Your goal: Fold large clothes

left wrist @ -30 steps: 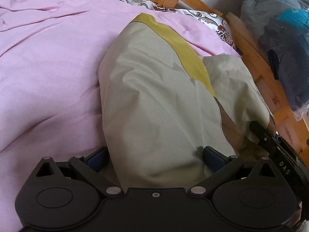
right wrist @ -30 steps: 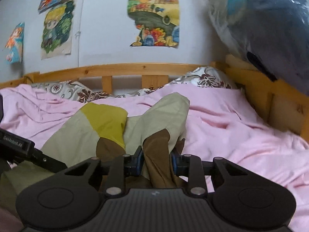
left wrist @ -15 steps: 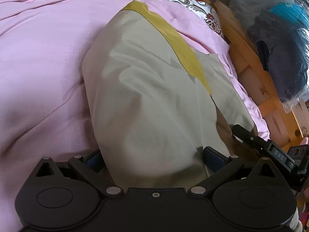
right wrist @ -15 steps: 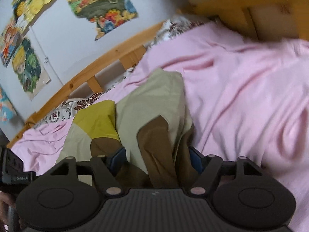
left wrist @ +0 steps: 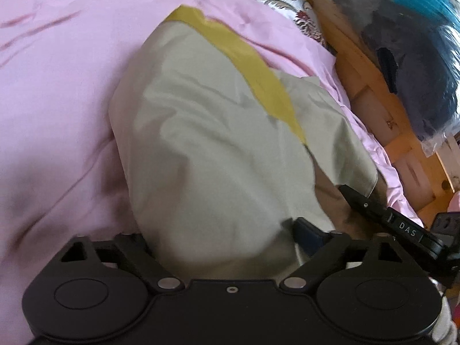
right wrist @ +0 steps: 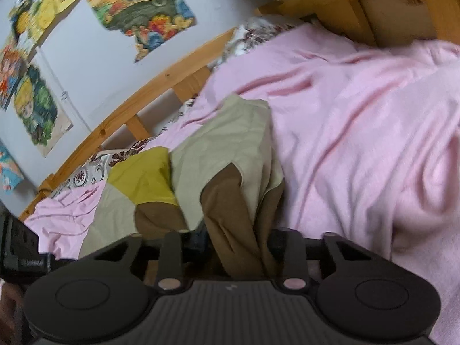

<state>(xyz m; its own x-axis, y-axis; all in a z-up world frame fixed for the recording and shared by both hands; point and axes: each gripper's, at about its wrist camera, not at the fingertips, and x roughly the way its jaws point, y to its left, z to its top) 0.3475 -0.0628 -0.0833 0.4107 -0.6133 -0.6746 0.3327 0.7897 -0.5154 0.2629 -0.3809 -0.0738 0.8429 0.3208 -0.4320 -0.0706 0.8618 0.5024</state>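
Both of my tools sit at the near edge of the beige garment [left wrist: 218,149] lying on the pink sheet [left wrist: 57,92]. My left hand-held gripper [left wrist: 221,230] is closing around beige cloth; my right hand-held gripper [right wrist: 238,244] is closing, pinching its brown fold.

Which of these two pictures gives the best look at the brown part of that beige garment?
The right wrist view: the brown panel runs up from between the right tongs, which are closing on it. The left wrist view shows only a dark sliver of it, mostly hidden under beige cloth beside the right tongs' finger.
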